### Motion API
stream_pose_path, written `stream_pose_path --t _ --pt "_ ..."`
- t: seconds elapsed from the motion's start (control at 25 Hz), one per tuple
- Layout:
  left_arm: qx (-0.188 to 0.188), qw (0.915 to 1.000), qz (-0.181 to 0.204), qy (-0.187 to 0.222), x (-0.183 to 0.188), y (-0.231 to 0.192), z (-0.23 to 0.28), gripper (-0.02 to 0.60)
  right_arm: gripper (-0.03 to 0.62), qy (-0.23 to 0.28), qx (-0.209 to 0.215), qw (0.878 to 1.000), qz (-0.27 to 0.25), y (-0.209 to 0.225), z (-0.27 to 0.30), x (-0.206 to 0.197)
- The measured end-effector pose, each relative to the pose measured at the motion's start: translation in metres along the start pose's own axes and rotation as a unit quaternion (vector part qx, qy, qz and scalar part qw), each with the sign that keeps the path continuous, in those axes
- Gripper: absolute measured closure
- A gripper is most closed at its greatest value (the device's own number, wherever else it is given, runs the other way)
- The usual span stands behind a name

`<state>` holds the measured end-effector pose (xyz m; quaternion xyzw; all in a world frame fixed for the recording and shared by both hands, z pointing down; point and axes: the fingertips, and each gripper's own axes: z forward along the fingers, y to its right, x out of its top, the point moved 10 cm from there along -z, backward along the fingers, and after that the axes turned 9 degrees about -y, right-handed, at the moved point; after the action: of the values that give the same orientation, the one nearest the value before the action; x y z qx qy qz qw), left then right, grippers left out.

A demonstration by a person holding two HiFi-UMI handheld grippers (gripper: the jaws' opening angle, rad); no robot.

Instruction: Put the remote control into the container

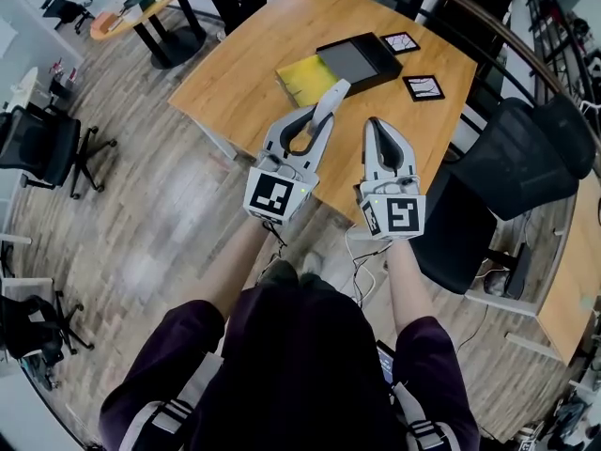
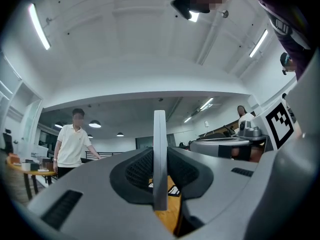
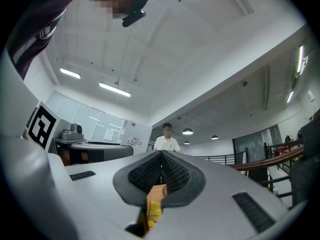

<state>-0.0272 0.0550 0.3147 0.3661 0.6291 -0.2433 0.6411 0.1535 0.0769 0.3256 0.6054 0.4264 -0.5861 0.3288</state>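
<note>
A shallow black container (image 1: 358, 59) with a grey inside lies on the wooden table (image 1: 254, 64), with a yellow sheet (image 1: 307, 81) at its near left corner. I cannot make out a remote control in any view. My left gripper (image 1: 340, 86) is shut and empty, its tip over the table's near edge by the yellow sheet. My right gripper (image 1: 373, 122) is also shut and empty, held just short of the table edge. In the left gripper view the left gripper (image 2: 159, 134) has its jaws pressed together. In the right gripper view the right gripper (image 3: 161, 156) likewise shows no gap.
Two black-and-white marker tiles (image 1: 399, 42) (image 1: 423, 87) lie right of the container. Black office chairs (image 1: 526, 153) (image 1: 453, 235) stand at the table's right, another (image 1: 42, 144) at far left. A person in a white shirt (image 2: 72, 149) stands across the room. Cables (image 1: 362, 271) trail on the floor.
</note>
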Motion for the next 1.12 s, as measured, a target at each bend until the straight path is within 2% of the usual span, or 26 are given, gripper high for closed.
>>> stream_pose_path --t 0.08,0.24,0.44,0.64,1.12 --pt "0.003 1.0000 -0.002 0.007 -0.001 -0.004 0.006 0.500 0.576 0.000 0.002 1.000 0.002 0.003 0.007 -0.001" --pt "0.006 0.9997 0.002 -0.023 -0.006 -0.018 0.018 0.500 0.576 0.001 0.004 1.000 0.011 0.009 0.026 -0.005" --pt "0.009 0.9999 0.000 -0.010 -0.014 -0.037 0.036 0.500 0.576 -0.002 0.001 1.000 0.014 0.017 0.052 -0.013" --pt "0.007 0.9996 -0.004 -0.027 -0.024 -0.058 0.056 0.500 0.576 -0.003 0.003 1.000 0.011 0.024 0.082 -0.019" --pt "-0.013 0.9997 -0.016 -0.014 -0.047 -0.124 0.104 0.500 0.576 -0.015 -0.018 1.000 0.013 0.032 0.159 -0.032"
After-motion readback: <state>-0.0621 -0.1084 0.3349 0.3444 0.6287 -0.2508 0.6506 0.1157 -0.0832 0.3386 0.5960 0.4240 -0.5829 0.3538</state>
